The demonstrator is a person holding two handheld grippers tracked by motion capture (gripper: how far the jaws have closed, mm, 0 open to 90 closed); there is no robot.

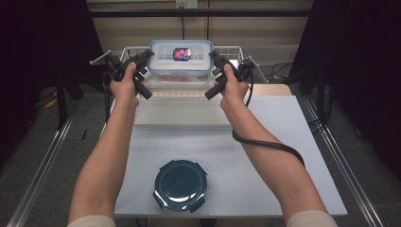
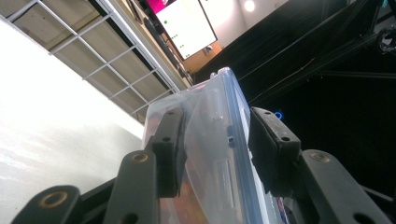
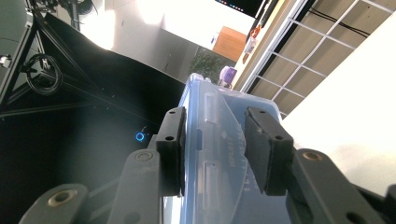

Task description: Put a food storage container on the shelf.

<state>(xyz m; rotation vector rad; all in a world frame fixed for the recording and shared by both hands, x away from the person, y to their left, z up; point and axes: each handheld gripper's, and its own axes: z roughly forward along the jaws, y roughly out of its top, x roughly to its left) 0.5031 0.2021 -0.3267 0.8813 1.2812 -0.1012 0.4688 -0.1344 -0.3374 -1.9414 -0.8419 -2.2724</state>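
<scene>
A clear plastic container (image 1: 181,66) with a blue-rimmed snap lid and a red and blue label on top is held between my two grippers, over the near edge of a white wire basket (image 1: 236,50). My left gripper (image 1: 145,56) clamps its left end. In the left gripper view the jaws (image 2: 217,140) straddle the container (image 2: 210,154), one pad on the clear wall and the other at the lid's rim. My right gripper (image 1: 213,56) clamps the right end; in the right gripper view its jaws (image 3: 215,144) close on the container (image 3: 215,186), at the lid's edge and side latch.
A round dark teal lid (image 1: 180,185) with latch tabs lies near the front edge of the white table top (image 1: 265,175). A raised white slab (image 1: 182,113) lies in front of the basket. A black cable (image 1: 265,143) hangs across the person's right forearm. Metal rails flank the table.
</scene>
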